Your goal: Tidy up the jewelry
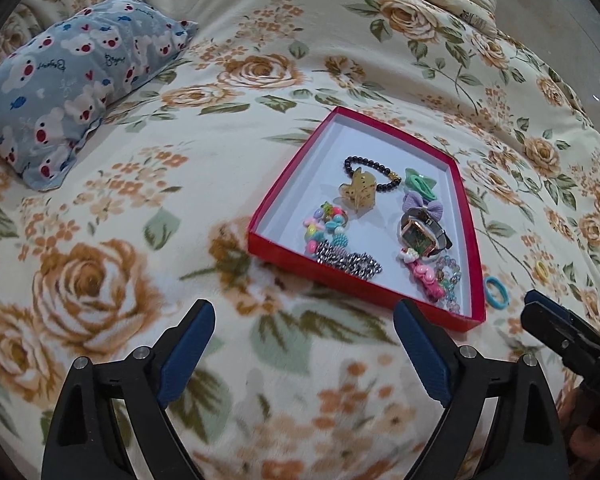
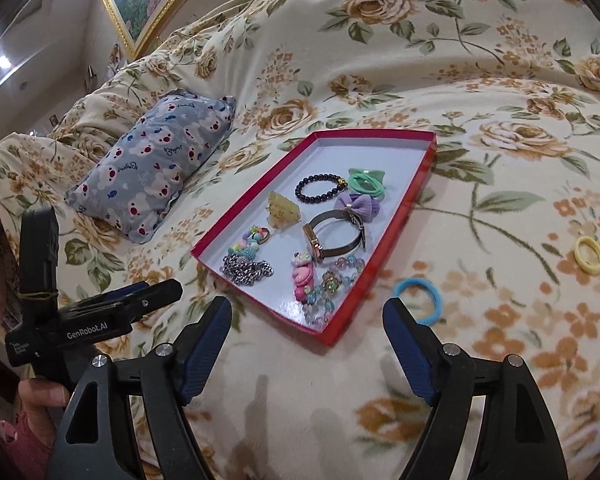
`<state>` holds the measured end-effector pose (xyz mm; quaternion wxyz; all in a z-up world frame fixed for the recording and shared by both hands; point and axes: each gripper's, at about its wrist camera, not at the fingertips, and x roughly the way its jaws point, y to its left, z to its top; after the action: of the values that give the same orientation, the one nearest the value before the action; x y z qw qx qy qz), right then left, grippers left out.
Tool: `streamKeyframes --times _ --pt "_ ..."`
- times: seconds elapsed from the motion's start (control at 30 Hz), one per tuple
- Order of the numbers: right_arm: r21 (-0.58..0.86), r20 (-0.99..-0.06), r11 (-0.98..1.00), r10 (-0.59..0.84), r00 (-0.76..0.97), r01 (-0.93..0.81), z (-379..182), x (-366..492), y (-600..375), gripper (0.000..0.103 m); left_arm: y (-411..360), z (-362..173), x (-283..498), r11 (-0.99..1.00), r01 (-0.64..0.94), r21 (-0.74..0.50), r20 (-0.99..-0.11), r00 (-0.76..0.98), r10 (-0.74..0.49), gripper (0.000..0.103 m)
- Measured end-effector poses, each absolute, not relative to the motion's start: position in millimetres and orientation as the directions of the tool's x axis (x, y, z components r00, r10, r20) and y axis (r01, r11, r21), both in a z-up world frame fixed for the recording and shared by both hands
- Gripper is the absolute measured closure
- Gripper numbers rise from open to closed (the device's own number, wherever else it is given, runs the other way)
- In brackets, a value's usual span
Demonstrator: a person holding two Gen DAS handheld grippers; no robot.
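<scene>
A cream blanket printed with tan roses (image 2: 480, 92) covers the bed, with a blue-grey bear-print pillow (image 2: 152, 168) lying to the left. A shallow red cardboard tray with a white floor (image 2: 422, 172) rests on the blanket, holding a black bead bracelet (image 2: 320, 188), a strap watch (image 2: 334, 236), hair bows and colourful bead pieces. Just right of the tray lie a blue hair tie (image 2: 418, 300) and, farther off, a yellow hair tie (image 2: 589, 255). The left hand-held gripper (image 1: 304, 318) and right hand-held gripper (image 2: 308, 312) both gape wide, holding nothing.
</scene>
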<state>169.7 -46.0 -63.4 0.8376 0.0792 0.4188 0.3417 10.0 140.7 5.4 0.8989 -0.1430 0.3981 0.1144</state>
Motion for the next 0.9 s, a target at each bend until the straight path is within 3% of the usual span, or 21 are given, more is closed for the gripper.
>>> streamKeyframes --times 0.4,0.63,0.8,0.9 --pt "0.293 -0.674 0.776 0.582 0.455 -0.558 -42 141 -41 0.014 122 14 -29 0.948 -0.315 -0.047 -0.706 0.682 0.192 0.006" --pt "0.22 -0.691 0.77 0.556 0.462 -0.599 2 145 -39 0.0 108 53 -34 0.952 -0.299 0.067 -0.662 0.701 0.267 0.001" --pt "0.163 -0.681 0.79 0.523 0.512 -0.591 6 152 -37 0.0 94 65 -31 0.941 -0.32 0.113 -0.619 0.718 0.318 0.001" --pt "0.21 -0.652 0.808 0.536 0.536 -0.551 -8 155 -43 0.0 92 59 -28 0.935 -0.344 0.084 -0.617 0.719 0.32 0.001"
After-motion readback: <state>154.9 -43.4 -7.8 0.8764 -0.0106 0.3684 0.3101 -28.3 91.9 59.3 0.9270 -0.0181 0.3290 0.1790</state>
